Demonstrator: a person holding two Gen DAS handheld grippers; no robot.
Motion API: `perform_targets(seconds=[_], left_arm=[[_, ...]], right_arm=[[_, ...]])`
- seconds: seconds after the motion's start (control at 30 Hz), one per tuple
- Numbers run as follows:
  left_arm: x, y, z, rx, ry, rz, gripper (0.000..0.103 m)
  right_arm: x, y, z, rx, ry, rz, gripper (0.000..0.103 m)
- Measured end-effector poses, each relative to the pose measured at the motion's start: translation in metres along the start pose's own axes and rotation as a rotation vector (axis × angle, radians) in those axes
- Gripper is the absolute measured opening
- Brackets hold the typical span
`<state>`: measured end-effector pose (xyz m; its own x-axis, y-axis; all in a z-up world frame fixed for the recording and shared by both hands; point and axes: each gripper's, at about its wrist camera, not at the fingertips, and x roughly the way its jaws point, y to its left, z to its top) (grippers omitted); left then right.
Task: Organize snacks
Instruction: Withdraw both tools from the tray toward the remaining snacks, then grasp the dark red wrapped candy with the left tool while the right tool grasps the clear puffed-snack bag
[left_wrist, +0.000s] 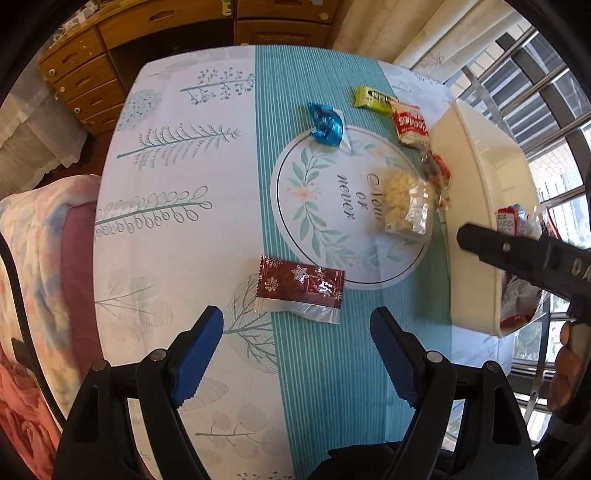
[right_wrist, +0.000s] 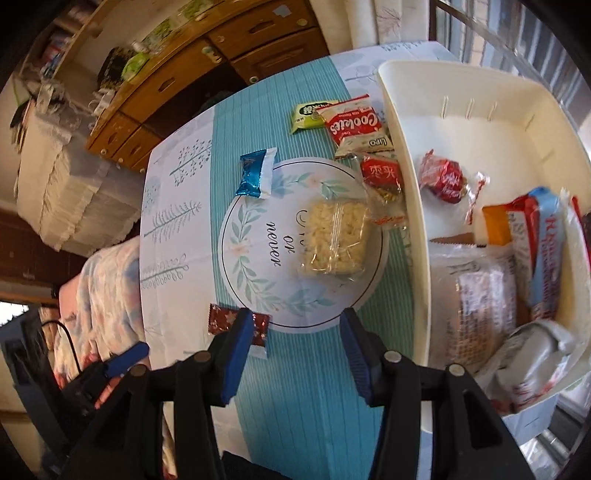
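Note:
A dark red snowflake packet (left_wrist: 301, 288) lies on the tablecloth just ahead of my left gripper (left_wrist: 297, 319), which is open and empty above it. My right gripper (right_wrist: 297, 325) is open too, hovering over the cloth below a clear bag of pale crisps (right_wrist: 336, 240); nothing is between its fingers. The snowflake packet (right_wrist: 258, 326) shows partly behind its left finger. A blue foil packet (left_wrist: 327, 123), a green packet (left_wrist: 371, 98), a red Cookies bag (left_wrist: 410, 125) and a small red packet (right_wrist: 380, 177) lie farther back. The cream bin (right_wrist: 406, 206) holds several snacks.
The bin (left_wrist: 469, 206) stands at the table's right edge by a barred window. The right gripper's black body (left_wrist: 535, 254), in a hand, hangs over the bin's side. A wooden drawer unit (left_wrist: 92, 74) is behind the table, a blanket-covered seat (left_wrist: 40, 236) to the left.

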<state>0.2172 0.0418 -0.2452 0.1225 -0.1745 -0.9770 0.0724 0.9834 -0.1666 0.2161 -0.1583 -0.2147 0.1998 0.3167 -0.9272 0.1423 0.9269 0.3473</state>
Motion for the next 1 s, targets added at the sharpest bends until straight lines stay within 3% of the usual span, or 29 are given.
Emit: perform_targets(seconds=[0.17, 0.53, 0.77, 1.0], left_arm=[[0.028, 0.000, 0.004, 0.029, 0.038, 0.028, 0.090], [0.083, 0.003, 0.012, 0.042, 0.137, 0.074, 0.091], [0.101, 0.000, 0.015, 0.063, 0.145, 0.055, 0.093], [0.108, -0.011, 0.018, 0.098, 0.139, 0.084, 0.093]], right_arm=[[0.015, -0.003, 0.002, 0.093, -0.051, 0.001, 0.064], [0.053, 0.005, 0.001, 0.044, -0.149, -0.178, 0.064], [0.075, 0.005, 0.003, 0.026, -0.198, -0.240, 0.064], [0.089, 0.008, 0.012, -0.002, -0.233, -0.308, 0.064]])
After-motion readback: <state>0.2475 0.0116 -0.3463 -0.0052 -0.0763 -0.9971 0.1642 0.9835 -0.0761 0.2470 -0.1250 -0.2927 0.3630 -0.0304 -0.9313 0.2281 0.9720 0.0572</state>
